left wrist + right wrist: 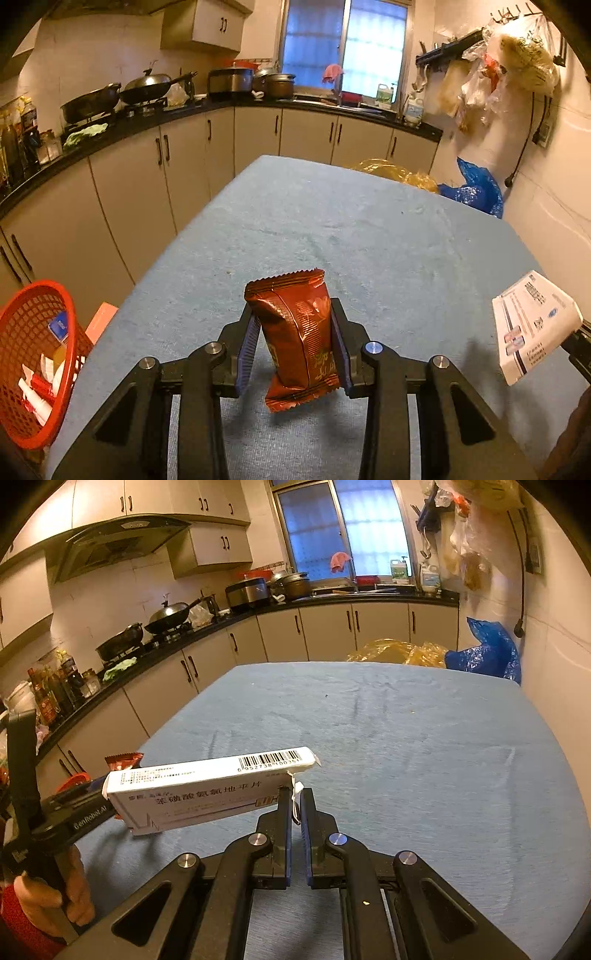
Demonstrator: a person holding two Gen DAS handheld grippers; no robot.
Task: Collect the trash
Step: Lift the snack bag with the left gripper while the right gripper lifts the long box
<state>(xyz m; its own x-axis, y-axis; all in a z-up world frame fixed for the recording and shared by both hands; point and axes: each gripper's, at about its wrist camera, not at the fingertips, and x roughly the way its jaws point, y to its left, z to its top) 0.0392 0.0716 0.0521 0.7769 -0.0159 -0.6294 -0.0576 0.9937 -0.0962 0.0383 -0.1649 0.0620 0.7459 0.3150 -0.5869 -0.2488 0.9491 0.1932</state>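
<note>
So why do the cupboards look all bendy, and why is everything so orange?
Left wrist view: the fisheye lens curves the cabinets and counter, and dark corners ring the picture. Warm indoor light tints it orange, while the window glows pale blue. Right wrist view: same bending and tint; the white box in the right gripper stays sharp enough to show its barcode.

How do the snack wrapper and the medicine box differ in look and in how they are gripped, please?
The snack wrapper is red, crinkled foil; the medicine box is white, rigid card. The left gripper clamps the wrapper mid-body, upright; the right gripper pinches the box by one end flap, sideways. Both are held above the table.
</note>
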